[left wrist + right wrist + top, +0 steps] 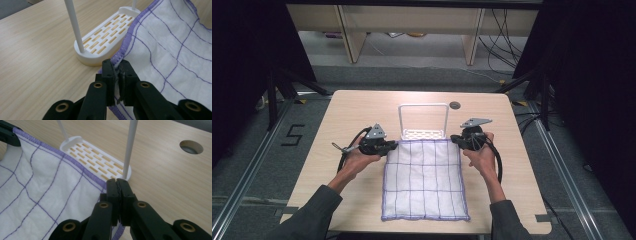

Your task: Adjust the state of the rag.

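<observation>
From above the desk (347, 107), a white cloth (424, 180) with a purple grid and purple hem lies flat in the middle, its near edge close to the person's side. Just beyond its far edge stands a small white rack (424, 121): a slotted base with a tall hoop of thin rod over it. The left tool (388, 146) sits at the cloth's far left corner and the right tool (457, 140) at its far right corner, each held in a hand.

Along the left gripper view, the two black jaws are clamped on the purple hem at the corner of the cloth (170, 45), with a fold of fabric pinched between the pads. The rack's slotted base (107, 37) lies just ahead and to one side, touching or nearly touching the hem; the angle makes it hard to say which.

Along the right gripper view, the jaws are likewise pressed together on the hem at the other corner of the cloth (45, 195), and the far edge runs taut toward the left tool (8, 136). One upright rod (130, 150) of the rack rises right behind the jaw tips.

Both corners look secured, so the step in hand seems to be lifting the far edge. Next, I judge, the hands must rise together, keeping the edge stretched, and carry it over the hoop without knocking the light rack.
</observation>
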The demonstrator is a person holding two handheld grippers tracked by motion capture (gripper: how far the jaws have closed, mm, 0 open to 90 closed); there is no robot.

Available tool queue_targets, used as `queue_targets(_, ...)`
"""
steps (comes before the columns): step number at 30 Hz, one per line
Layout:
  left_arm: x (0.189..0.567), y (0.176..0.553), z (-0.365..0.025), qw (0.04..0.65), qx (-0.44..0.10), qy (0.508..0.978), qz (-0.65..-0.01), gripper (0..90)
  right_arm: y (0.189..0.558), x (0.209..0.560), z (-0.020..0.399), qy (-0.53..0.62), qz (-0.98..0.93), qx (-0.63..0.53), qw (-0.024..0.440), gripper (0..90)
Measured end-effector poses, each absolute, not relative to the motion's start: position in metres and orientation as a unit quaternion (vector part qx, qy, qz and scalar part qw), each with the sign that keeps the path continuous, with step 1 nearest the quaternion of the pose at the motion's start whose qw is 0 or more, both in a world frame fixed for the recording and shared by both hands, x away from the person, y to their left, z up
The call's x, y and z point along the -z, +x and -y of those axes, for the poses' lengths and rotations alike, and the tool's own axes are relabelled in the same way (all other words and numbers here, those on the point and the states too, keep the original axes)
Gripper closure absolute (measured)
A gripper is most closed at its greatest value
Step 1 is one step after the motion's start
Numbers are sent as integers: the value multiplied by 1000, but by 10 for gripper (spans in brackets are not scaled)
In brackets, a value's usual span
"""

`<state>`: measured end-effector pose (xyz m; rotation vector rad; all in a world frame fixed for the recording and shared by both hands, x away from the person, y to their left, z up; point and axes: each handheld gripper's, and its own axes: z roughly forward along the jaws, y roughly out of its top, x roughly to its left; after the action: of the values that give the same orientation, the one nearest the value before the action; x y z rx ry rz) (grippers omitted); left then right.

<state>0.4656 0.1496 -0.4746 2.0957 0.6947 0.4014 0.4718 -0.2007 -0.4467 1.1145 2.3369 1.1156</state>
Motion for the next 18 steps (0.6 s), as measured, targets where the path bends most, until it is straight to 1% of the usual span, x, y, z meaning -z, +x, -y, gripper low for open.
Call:
queue_targets(2, 473, 466, -150, 437, -163, 840, -276, 833, 470, 443, 201, 391, -817, -392, 161, 892)
queue_targets(3, 472, 465, -149, 449, -159, 832, -284, 833, 470, 442, 201, 388, -816, -395, 165, 892)
queue_targets(4, 470, 465, -151, 442, -164, 837, -277, 833, 468, 440, 200, 395, -813, -398, 157, 892)
queue_targets(5, 469, 465, -151, 445, -166, 835, -277, 833, 468, 439, 201, 386, -812, -403, 171, 893)
queue_targets(10, 464, 458, -152, 461, -163, 827, -277, 832, 462, 431, 203, 379, -814, -405, 170, 893)
queue_targets(11, 462, 456, -153, 461, -163, 827, -276, 832, 458, 430, 202, 389, -811, -405, 164, 892)
queue_targets(13, 459, 451, -153, 464, -163, 828, -270, 832, 455, 427, 204, 376, -815, -407, 172, 893)
queue_targets(16, 455, 441, -153, 465, -166, 830, -259, 831, 444, 423, 205, 376, -814, -409, 168, 892)
queue_targets(18, 454, 435, -153, 470, -167, 829, -254, 831, 440, 422, 207, 368, -815, -412, 174, 892)
